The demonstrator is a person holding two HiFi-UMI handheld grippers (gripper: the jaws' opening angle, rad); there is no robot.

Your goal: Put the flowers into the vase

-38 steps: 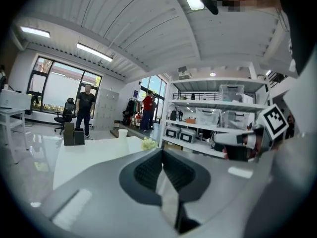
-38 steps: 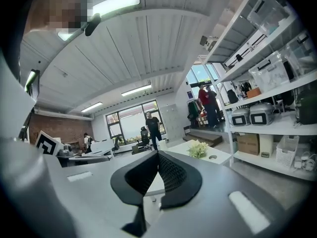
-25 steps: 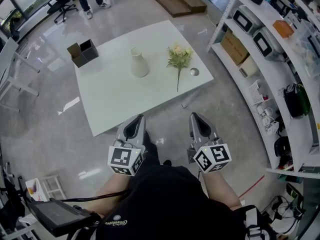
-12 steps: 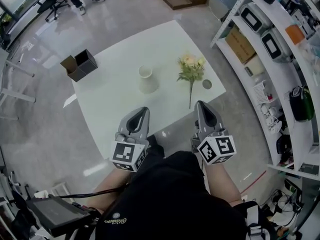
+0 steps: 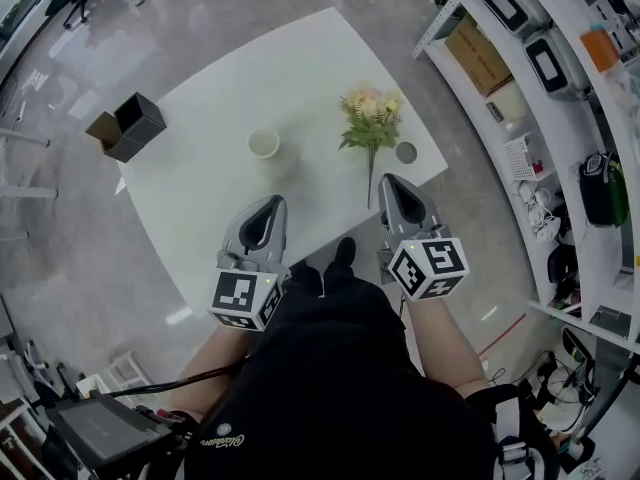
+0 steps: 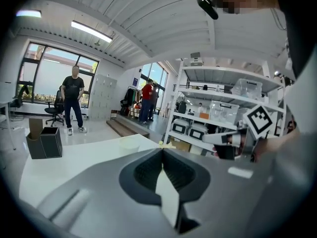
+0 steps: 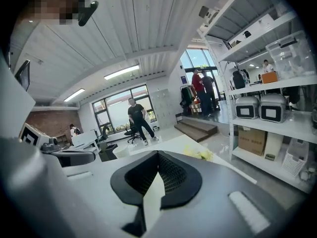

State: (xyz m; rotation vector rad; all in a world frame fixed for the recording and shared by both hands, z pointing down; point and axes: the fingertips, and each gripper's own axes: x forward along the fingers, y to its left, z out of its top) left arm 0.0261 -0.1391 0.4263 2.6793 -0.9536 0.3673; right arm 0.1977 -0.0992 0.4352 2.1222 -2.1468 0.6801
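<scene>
**Helper:** Flowers (image 5: 370, 118): where do they lie?

**Me:** Flat on the counter (image 5: 200, 208), blooms away from me, with the cut end near my right tongs (image 5: 396, 186). The vase (image 5: 264, 143) stands upright to their left, well apart from them. Both tongs are closed and hold nothing. The left tongs (image 5: 266, 208) hang at the near edge.

**Helper:** What could go wrong?

**Me:** Biggest first. A wide swing could tip the vase, and its mouth looks narrow, so I might miss it. Next, the stem (image 5: 370, 180) is thin, and pinched off-centre the bunch may swivel or slip. Last, the small dish (image 5: 405, 152) just beside the blooms could get swept off.
</scene>
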